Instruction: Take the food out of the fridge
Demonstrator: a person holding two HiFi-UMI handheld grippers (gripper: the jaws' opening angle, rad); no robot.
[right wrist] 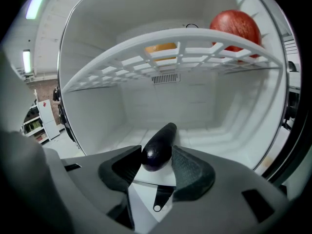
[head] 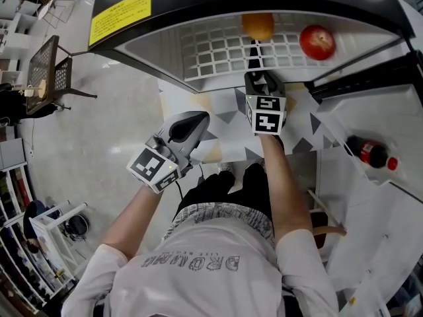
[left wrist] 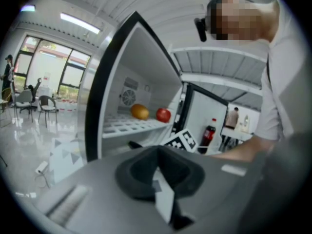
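A dark purple eggplant (right wrist: 159,146) lies on the white floor of the fridge's lower compartment. My right gripper (right wrist: 157,159) reaches in under the shelf, and both its pads touch the eggplant's near end. On the white grid shelf (right wrist: 170,52) above lie an orange (head: 258,26) and a red apple (head: 317,41). In the head view the right gripper (head: 263,84) points into the fridge below the orange. My left gripper (head: 195,120) hangs outside the fridge, to the left and nearer me, shut with nothing in it.
The fridge door (head: 370,197) stands open at the right, with a cola bottle (head: 369,154) in its rack. The fridge's black outer edge (head: 119,41) runs along the left. A chair (head: 49,71) stands on the grey floor further left, and shelving (head: 26,256) is at the lower left.
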